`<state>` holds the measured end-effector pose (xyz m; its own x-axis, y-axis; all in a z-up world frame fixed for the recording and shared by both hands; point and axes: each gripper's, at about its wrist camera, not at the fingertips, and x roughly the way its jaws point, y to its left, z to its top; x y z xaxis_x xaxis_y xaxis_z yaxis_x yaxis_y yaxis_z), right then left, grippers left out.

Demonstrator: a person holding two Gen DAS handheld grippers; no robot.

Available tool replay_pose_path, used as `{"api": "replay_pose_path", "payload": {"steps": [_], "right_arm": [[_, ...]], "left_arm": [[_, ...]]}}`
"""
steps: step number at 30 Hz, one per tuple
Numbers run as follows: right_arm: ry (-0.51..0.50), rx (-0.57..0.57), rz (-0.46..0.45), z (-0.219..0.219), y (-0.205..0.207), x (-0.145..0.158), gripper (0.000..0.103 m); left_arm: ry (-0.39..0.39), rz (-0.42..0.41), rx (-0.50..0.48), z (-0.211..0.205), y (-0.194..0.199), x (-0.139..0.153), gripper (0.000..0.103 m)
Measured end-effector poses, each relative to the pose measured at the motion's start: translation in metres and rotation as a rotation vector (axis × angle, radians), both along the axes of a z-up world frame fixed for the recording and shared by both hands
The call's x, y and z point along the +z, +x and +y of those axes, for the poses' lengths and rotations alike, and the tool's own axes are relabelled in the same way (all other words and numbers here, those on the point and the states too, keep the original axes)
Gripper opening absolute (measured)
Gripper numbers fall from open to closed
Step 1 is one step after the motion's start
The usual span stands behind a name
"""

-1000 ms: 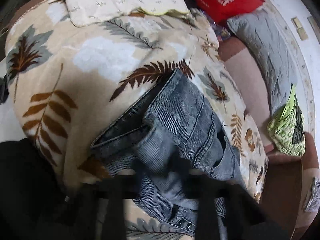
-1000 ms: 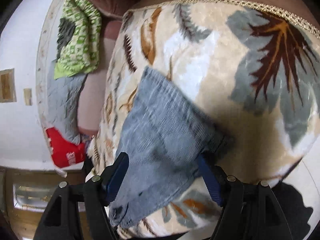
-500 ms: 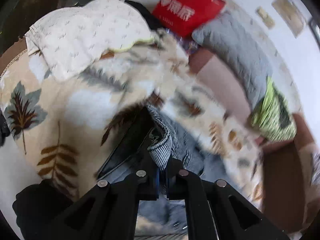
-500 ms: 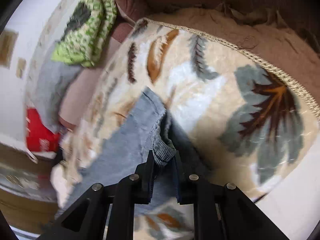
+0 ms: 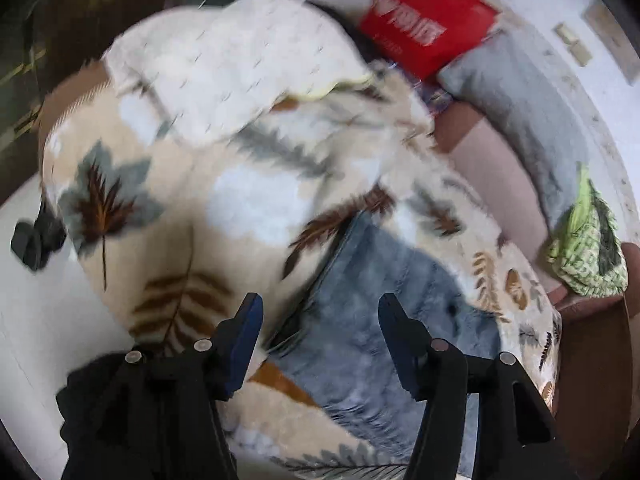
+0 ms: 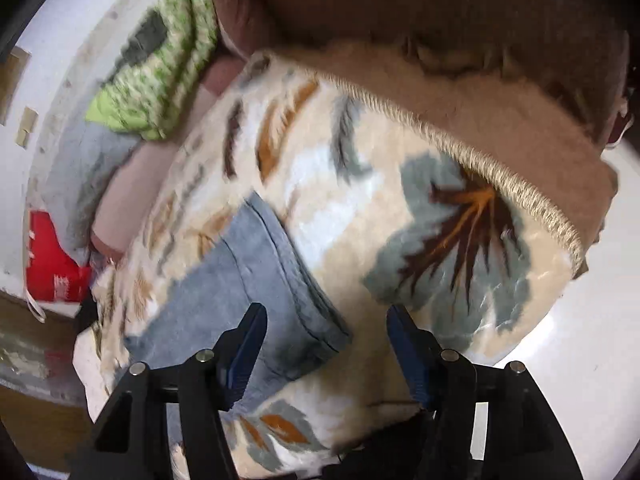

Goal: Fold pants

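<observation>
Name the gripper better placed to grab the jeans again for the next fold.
Left, probably. The left gripper stands open right over the jeans; the right gripper, also open, frames only their hem corner and blanket.

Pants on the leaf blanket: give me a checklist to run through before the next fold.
1. Left tool open, nothing in it: ok; its jaws have just been opening.
2. Right tool open, nothing in it: ok; its jaws have just been opening too.
3. Pants lying on the leaf blanket, clear of both tools: ok.
4. Fold edges aligned: cannot tell, both views blurred.
5. Pants fully on the blanket: cannot tell; tools hide the near part.
</observation>
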<state>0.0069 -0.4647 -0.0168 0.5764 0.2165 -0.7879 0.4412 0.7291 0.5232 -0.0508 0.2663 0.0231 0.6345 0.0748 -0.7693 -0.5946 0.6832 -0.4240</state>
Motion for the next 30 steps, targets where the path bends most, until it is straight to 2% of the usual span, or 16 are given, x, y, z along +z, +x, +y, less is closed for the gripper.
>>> {"api": "replay_pose_path", "payload": {"steps": [3, 6, 8, 10, 11, 12, 13, 14, 15, 18, 20, 22, 27, 30], "right_arm": [[0.034, 0.121, -0.065, 0.031, 0.014, 0.02, 0.066], [0.084, 0.334, -0.104, 0.096, 0.046, 0.027, 0.066], [0.1, 0.42, -0.096, 0.131, 0.062, 0.021, 0.066], [0.084, 0.492, -0.085, 0.161, 0.08, 0.012, 0.067], [0.078, 0.516, -0.067, 0.173, 0.089, 0.002, 0.071], [0.063, 0.544, -0.023, 0.184, 0.098, -0.014, 0.074], [0.029, 0.558, 0.032, 0.19, 0.104, -0.028, 0.074], [-0.037, 0.543, 0.131, 0.193, 0.114, -0.046, 0.071], [-0.061, 0.534, 0.163, 0.195, 0.116, -0.053, 0.071], [-0.166, 0.577, 0.092, 0.214, 0.119, -0.015, 0.071], [-0.183, 0.633, 0.018, 0.235, 0.13, 0.01, 0.071], [-0.181, 0.739, -0.032, 0.274, 0.147, 0.029, 0.071], [-0.198, 1.005, -0.073, 0.394, 0.199, 0.028, 0.07], [-0.302, 1.078, -0.06, 0.443, 0.217, 0.012, 0.065]], "left_arm": [[0.078, -0.052, -0.118, -0.029, 0.016, 0.016, 0.061], [0.153, -0.072, -0.249, -0.067, 0.034, 0.019, 0.061], [0.214, -0.044, -0.321, -0.087, 0.048, 0.009, 0.061], [0.293, 0.011, -0.349, -0.098, 0.059, -0.01, 0.063], [0.332, 0.076, -0.359, -0.101, 0.066, -0.027, 0.063], [0.359, 0.196, -0.379, -0.098, 0.075, -0.057, 0.063], [0.354, 0.242, -0.4, -0.097, 0.08, -0.072, 0.066], [0.385, 0.198, -0.416, -0.095, 0.077, -0.079, 0.07], [0.42, 0.18, -0.42, -0.095, 0.075, -0.078, 0.074], [0.392, 0.165, -0.405, -0.089, 0.077, -0.077, 0.074], [0.393, 0.151, -0.401, -0.087, 0.078, -0.081, 0.075], [0.399, 0.141, -0.395, -0.083, 0.083, -0.084, 0.075], [0.389, 0.12, -0.406, -0.083, 0.08, -0.083, 0.075], [0.383, 0.108, -0.412, -0.085, 0.074, -0.081, 0.075]]}}
